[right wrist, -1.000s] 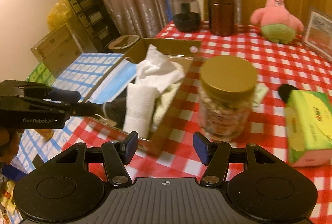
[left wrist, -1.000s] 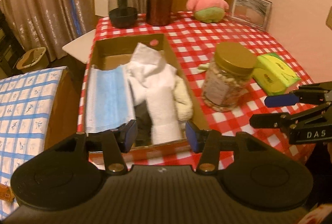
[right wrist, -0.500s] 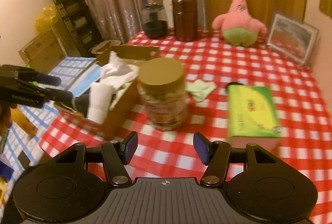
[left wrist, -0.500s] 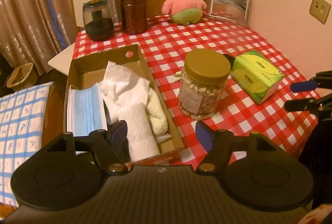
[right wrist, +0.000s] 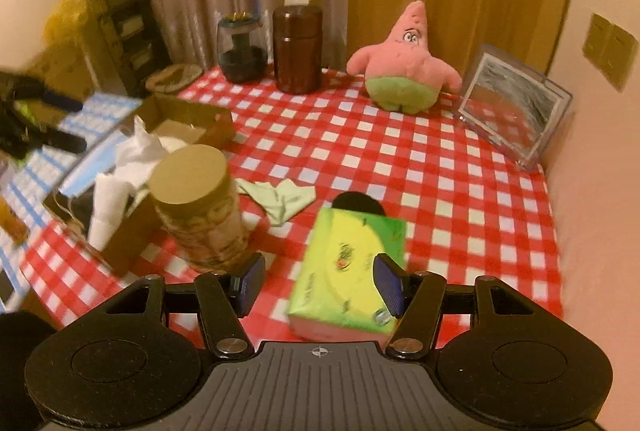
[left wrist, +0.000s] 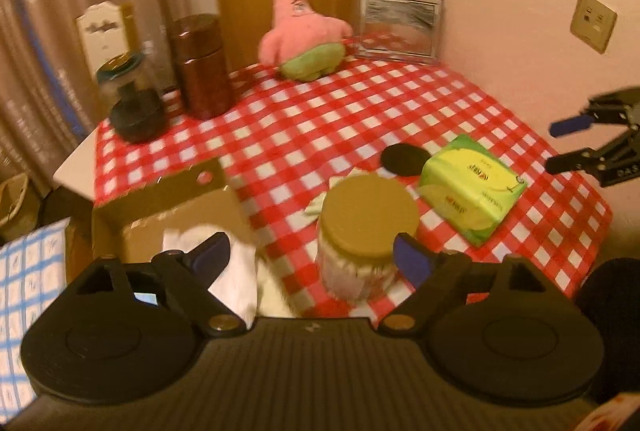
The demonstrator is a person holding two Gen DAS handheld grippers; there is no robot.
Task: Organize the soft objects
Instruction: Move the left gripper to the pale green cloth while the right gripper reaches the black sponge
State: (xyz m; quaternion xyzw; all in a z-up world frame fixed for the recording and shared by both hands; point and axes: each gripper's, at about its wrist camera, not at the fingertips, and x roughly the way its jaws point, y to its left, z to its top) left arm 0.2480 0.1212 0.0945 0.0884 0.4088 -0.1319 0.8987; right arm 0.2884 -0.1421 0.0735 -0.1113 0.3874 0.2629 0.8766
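- The left gripper point(left wrist: 310, 257) hangs above the near edge of the checked table point(left wrist: 360, 119); its jaws have just been opening and stand wide with nothing between them
- The right gripper point(right wrist: 318, 281) hovers over the green tissue pack point(right wrist: 348, 271); jaws part-open, gripping nothing
- The cardboard box point(right wrist: 192, 119) at the table's left edge holds white cloths point(right wrist: 136, 147) and blue masks point(right wrist: 86, 167)
- A pale green cloth point(right wrist: 280, 197) lies loose beside the gold-lidded jar point(right wrist: 196, 207); the pink plush star point(right wrist: 400, 71) sits at the far side
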